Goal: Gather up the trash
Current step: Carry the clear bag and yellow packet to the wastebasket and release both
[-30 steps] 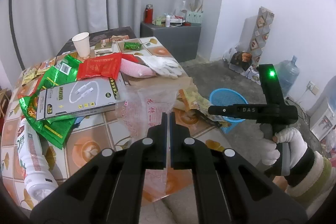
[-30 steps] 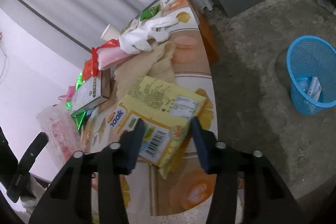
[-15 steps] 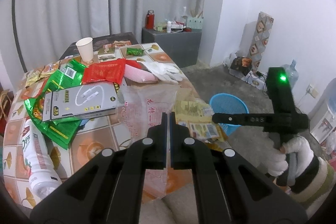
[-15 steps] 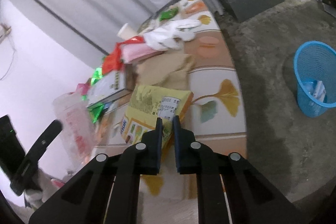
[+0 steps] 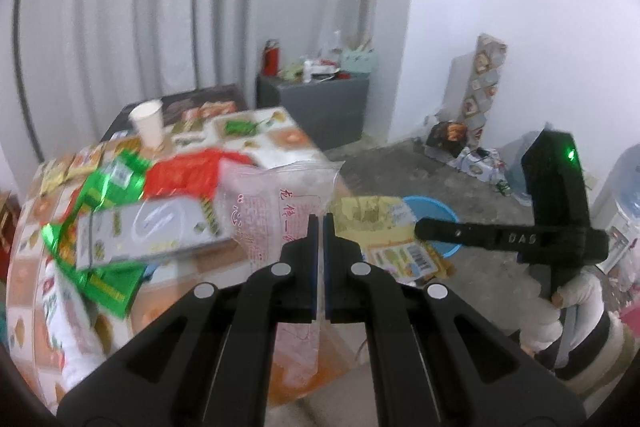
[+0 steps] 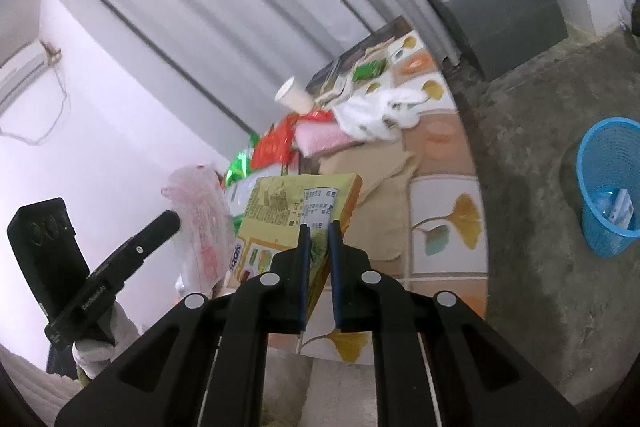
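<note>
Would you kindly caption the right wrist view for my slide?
Right gripper shut on a yellow snack packet above the cluttered table, blue bin nearby.

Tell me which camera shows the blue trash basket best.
Right wrist view: the blue trash basket stands unobstructed on the floor, contents visible. In the left wrist view, only its rim shows behind the yellow packet.

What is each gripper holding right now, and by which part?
Left gripper: clear plastic bag, pinched mid-sheet. Right gripper: yellow snack packet, pinched at its near edge.
</note>
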`<state>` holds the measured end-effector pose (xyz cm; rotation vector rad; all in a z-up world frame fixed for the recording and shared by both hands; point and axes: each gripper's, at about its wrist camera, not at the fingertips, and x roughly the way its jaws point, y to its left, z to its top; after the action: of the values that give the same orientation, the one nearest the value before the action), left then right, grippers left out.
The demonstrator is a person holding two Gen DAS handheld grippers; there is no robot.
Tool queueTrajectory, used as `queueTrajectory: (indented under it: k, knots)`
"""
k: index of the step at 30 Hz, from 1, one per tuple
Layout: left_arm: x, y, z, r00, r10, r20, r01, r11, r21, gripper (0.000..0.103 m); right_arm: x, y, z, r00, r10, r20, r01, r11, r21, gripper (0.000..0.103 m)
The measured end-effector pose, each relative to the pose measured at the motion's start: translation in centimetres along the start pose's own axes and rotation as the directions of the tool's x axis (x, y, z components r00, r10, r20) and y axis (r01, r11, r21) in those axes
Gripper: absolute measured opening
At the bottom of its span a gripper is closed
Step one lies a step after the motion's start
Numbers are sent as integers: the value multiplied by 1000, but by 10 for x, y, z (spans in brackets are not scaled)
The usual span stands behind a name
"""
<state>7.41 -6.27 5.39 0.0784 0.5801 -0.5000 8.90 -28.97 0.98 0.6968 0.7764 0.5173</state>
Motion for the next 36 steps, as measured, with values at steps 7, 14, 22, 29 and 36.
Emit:
queueTrajectory:
  k: [7, 14, 22, 29, 36]
  knots:
    - [34, -56, 39, 990, -141, 19, 138, 983, 120, 0, -52, -39, 8, 989, -83, 125, 72, 993, 91, 9]
    - [98, -129, 75, 946, -315, -74, 323, 935, 147, 0, -110, -94, 14, 943, -231, 240, 182, 961, 211, 9]
    - [212, -196, 94, 850, -463, -252, 480, 877, 6, 0, -138, -188, 17, 854, -477, 208, 376, 842, 387, 9]
    - [320, -230, 85, 797, -475, -373, 486, 871, -71, 1, -123, -264, 29, 809, -581, 88, 475, 734, 486, 9]
    - [405, -255, 71, 770, -454, -448, 459, 882, -105, 2, -89, -326, 56, 787, -617, 11, 519, 670, 531, 10]
